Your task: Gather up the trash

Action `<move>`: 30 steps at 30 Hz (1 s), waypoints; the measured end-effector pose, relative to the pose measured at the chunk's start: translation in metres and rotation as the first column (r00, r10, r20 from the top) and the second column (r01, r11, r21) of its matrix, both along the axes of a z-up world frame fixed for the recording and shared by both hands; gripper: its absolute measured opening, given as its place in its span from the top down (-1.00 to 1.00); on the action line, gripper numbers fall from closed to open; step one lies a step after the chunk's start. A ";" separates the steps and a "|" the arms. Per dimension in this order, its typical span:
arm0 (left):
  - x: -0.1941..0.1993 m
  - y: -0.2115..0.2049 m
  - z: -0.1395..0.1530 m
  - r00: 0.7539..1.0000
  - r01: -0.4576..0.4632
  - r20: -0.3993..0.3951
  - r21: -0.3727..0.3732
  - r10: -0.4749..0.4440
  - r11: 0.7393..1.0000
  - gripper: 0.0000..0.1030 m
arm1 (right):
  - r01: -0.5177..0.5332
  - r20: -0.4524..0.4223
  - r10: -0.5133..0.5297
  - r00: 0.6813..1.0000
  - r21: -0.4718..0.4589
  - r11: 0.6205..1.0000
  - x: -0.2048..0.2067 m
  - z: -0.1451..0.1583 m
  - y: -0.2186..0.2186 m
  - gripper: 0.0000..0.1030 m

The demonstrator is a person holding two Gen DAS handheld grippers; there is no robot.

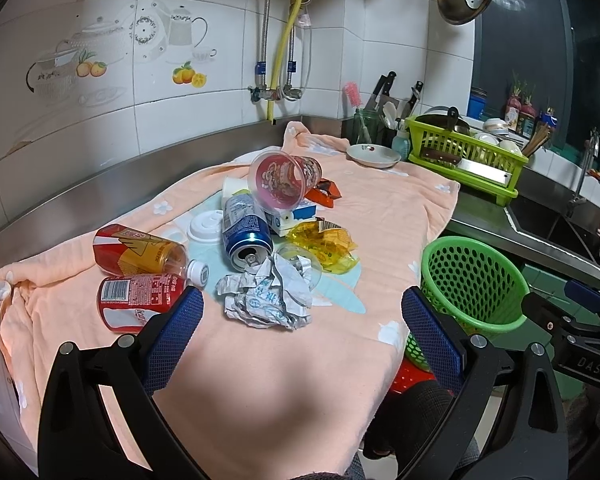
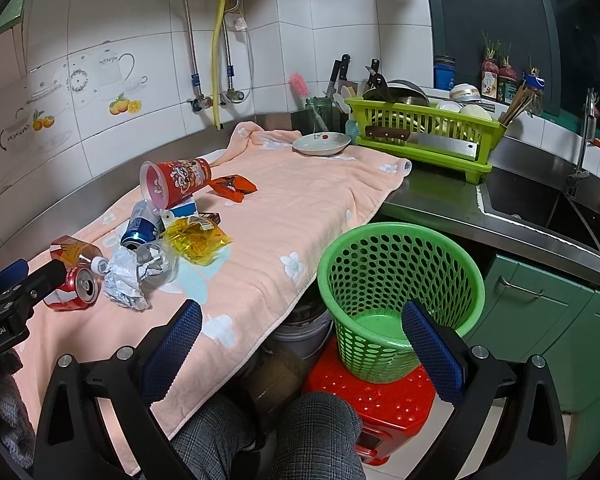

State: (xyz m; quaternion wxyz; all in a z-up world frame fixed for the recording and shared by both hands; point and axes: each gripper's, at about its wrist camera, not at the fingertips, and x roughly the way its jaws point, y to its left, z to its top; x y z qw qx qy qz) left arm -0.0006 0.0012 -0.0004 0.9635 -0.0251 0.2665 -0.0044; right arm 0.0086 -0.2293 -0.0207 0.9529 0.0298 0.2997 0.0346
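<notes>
A heap of trash lies on a peach towel (image 1: pixel 380 216): a crumpled paper (image 1: pixel 270 298), a blue can (image 1: pixel 246 232), a red can (image 1: pixel 134 300), a red-and-yellow bottle (image 1: pixel 140 250), a red printed cup (image 1: pixel 284 180), a yellow wrapper (image 1: pixel 324 242), a white lid (image 1: pixel 206 228) and an orange wrapper (image 1: pixel 324 192). My left gripper (image 1: pixel 302 308) is open, just short of the crumpled paper, holding nothing. My right gripper (image 2: pixel 302 322) is open and empty, above the towel's edge beside the green mesh bin (image 2: pixel 396 280), which looks empty.
The bin stands on a red stool (image 2: pixel 380 408) below the counter edge. A white plate (image 2: pixel 322 143), a green dish rack (image 2: pixel 424 132) with a cleaver and a sink (image 2: pixel 540 208) lie at the back right. A person's knees (image 2: pixel 308 436) are under the grippers.
</notes>
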 end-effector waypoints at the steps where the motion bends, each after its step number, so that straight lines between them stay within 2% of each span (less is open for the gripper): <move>1: 0.000 0.000 0.001 1.000 0.002 -0.001 -0.002 -0.002 1.000 -0.90 | 0.001 -0.001 -0.001 1.000 -0.001 1.000 0.000 0.000 0.000 -0.88; 30: 0.002 -0.002 0.004 1.000 0.006 0.003 0.000 -0.006 1.000 -0.90 | -0.002 -0.001 0.002 1.000 -0.001 1.000 0.001 0.000 0.003 -0.88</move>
